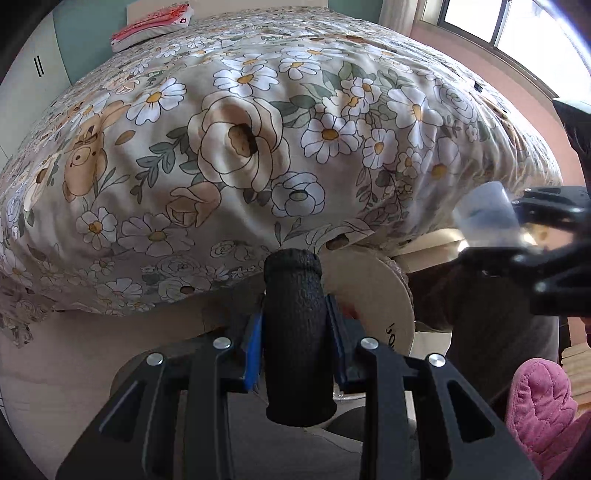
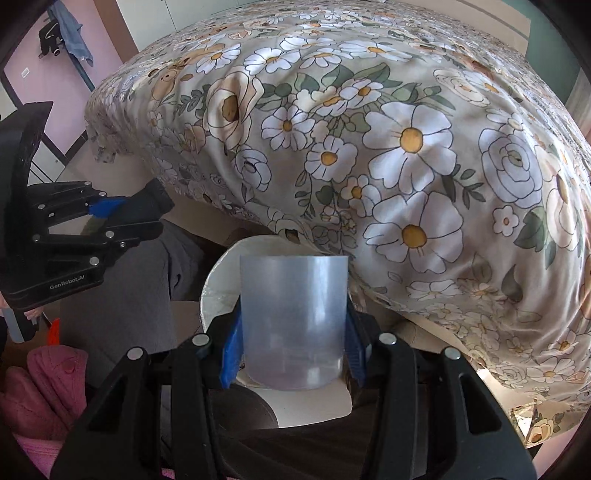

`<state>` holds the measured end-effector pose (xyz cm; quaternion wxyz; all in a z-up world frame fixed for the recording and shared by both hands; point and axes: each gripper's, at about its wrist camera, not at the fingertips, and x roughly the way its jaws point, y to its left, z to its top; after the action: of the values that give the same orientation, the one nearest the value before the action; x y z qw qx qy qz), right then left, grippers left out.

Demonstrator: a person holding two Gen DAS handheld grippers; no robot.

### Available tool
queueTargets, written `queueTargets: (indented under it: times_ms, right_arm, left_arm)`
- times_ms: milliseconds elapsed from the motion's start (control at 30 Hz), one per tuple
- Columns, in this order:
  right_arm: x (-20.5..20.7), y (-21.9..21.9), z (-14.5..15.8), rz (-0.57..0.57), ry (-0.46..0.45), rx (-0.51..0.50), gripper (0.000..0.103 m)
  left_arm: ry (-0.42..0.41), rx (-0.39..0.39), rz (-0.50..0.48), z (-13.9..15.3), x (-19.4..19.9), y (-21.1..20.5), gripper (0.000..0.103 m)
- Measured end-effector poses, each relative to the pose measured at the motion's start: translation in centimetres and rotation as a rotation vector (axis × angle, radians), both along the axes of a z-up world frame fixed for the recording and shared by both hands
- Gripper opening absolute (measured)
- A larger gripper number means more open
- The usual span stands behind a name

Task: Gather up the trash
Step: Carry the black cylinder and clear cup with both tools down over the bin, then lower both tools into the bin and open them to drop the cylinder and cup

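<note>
My left gripper (image 1: 295,325) is shut on a black textured cylinder (image 1: 295,332), held upright between its blue pads in front of the bed's edge. It also shows in the right wrist view (image 2: 147,203) at the left. My right gripper (image 2: 293,343) is shut on a translucent plastic cup (image 2: 293,317), held upright between its blue pads. That cup shows blurred in the left wrist view (image 1: 487,214) at the right. A round white lid or bin rim (image 2: 221,280) sits just behind and below the cup, and it shows in the left wrist view (image 1: 373,295).
A bed with a floral quilt (image 1: 258,129) fills the view ahead. A folded pink and white item (image 1: 151,29) lies at its far end. Pink quilted slippers (image 1: 535,406) and grey trouser legs (image 2: 133,280) are below. A window (image 1: 517,26) is at the right.
</note>
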<state>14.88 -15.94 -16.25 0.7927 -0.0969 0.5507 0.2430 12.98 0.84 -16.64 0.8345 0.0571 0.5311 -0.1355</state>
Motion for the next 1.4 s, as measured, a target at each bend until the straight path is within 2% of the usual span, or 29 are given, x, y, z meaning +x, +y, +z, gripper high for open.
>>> queueTargets:
  times_ms: [200, 367, 700, 1033, 1400]
  right_arm:
    - [-0.3, 1.2, -5.3, 0.007, 0.093, -0.015, 0.047]
    - [-0.1, 1.6, -8.0, -0.002, 0.138, -0.03, 0.047]
    - [0.1, 2.3, -12.1, -0.01, 0.231, -0.051, 0.047]
    - [1.1, 3.0, -15.0, -0.021, 0.317, -0.053, 0.047]
    - [2.1, 3.5, -19.1, -0.052, 0.434, -0.052, 0.048]
  left_arm:
    - [0.117, -0.013, 0.001, -4.5, 0.1, -0.8, 0.033]
    - [0.179, -0.018, 0.005, -7.1, 0.6, -1.4, 0.033]
    - [0.282, -0.037, 0.018, -11.4, 1.7, -2.0, 0.033]
    - [0.387, -0.062, 0.044, -15.1, 2.9, -2.3, 0.033]
    - [0.553, -0.121, 0.1, -19.8, 4.0, -2.9, 0.033]
